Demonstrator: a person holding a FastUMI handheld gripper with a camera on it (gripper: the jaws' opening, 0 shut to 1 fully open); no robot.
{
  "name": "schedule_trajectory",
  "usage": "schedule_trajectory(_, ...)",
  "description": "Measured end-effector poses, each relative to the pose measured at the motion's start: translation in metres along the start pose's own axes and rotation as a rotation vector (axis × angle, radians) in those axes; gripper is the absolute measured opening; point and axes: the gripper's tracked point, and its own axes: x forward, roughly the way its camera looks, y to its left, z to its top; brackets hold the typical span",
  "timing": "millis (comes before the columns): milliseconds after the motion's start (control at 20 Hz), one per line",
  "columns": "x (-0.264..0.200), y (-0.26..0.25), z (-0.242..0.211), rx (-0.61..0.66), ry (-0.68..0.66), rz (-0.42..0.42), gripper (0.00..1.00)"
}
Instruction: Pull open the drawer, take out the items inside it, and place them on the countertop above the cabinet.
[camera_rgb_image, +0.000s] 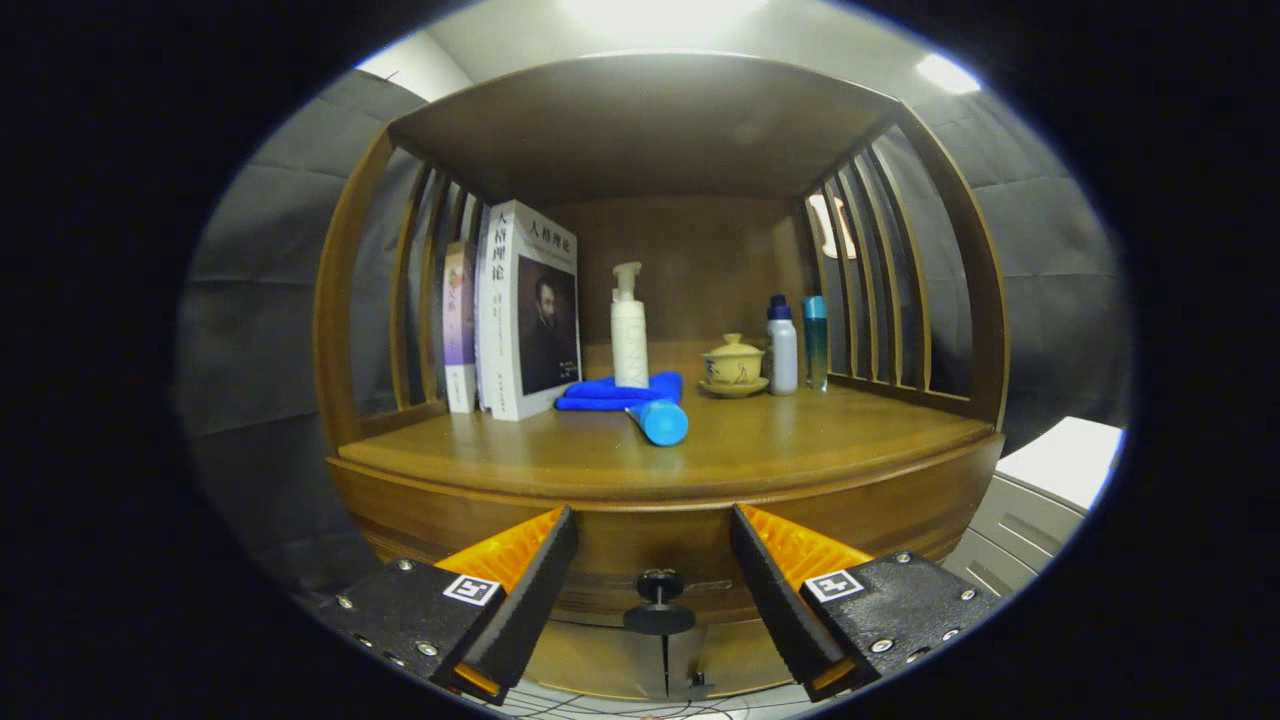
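**Wooden cabinet, drawer shut, gripper at the knob**

Nearest: gripper, fingers spread wide, holding nothing. Between them, a dark round knob on the closed drawer front. Above: countertop. On it, a blue cylinder lying near the front, touching a folded blue cloth; white pump bottle standing on the cloth. Left: upright books. Right, further back: lidded teacup, two small bottles.
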Motion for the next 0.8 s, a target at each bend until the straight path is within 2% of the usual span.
schedule_trajectory(400, -0.065, -0.020, 0.138, -0.007, -0.103, 0.007, 0.95)
schedule_trajectory(550, -0.079, -0.020, 0.163, -0.017, -0.101, 0.006, 0.95)
schedule_trajectory(600, -0.078, -0.032, 0.187, -0.023, -0.094, -0.007, 0.95)
schedule_trajectory(700, -0.081, -0.030, 0.192, -0.011, -0.091, -0.015, 0.95)
schedule_trajectory(800, -0.079, -0.021, 0.198, 0.027, -0.098, 0.017, 0.95)
